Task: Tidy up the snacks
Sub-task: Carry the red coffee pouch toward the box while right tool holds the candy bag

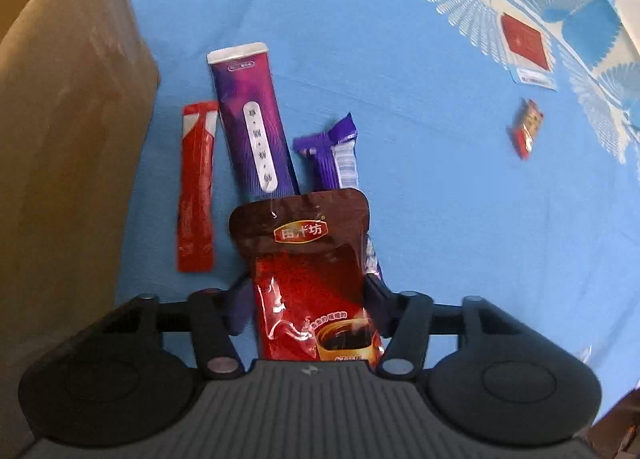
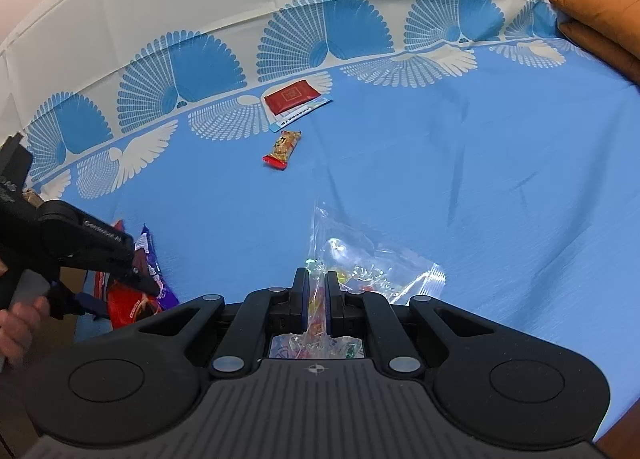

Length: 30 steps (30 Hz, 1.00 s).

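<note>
Between the fingers of the left gripper (image 1: 310,287) sits a dark red glossy coffee pouch (image 1: 310,271), clamped above a row already laid out ahead: a red stick sachet (image 1: 196,187), a tall purple sachet (image 1: 252,123) and a purple-striped wrapper (image 1: 334,155). The right gripper (image 2: 316,299) is pinched on a clear plastic candy bag (image 2: 372,263). Far ahead, a red flat packet (image 2: 290,96) and small nut bar (image 2: 282,149) look unsorted. Beside the left gripper, a brown cardboard box (image 1: 68,139) is cut off, its contents hidden.
</note>
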Each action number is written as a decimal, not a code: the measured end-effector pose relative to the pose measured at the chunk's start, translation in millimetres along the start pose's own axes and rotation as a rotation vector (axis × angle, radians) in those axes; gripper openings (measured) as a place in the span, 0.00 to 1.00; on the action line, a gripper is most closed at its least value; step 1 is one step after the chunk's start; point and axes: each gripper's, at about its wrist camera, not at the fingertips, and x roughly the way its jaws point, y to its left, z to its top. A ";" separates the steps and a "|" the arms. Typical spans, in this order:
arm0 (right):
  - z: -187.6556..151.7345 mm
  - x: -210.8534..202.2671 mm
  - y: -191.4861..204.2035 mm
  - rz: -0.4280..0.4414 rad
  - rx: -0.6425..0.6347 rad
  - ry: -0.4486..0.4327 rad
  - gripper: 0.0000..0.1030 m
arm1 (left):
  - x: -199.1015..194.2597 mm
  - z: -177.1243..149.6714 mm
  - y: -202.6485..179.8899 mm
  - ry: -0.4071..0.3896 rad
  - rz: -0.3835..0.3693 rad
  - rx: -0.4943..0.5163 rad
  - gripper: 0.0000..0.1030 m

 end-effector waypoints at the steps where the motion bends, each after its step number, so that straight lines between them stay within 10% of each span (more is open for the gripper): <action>1: 0.0 -1.4 0.7 -0.002 -0.001 -0.002 0.08 | -2.9 -3.2 3.6 0.008 0.001 -0.001 0.56; 15: 1.2 -66.9 25.2 0.027 -0.037 -0.094 0.07 | -120.6 -92.6 17.7 -0.074 -0.147 0.194 0.56; 30: 1.6 -138.0 97.0 0.094 -0.153 -0.214 0.03 | -244.2 -135.0 119.2 -0.326 -0.161 0.107 0.56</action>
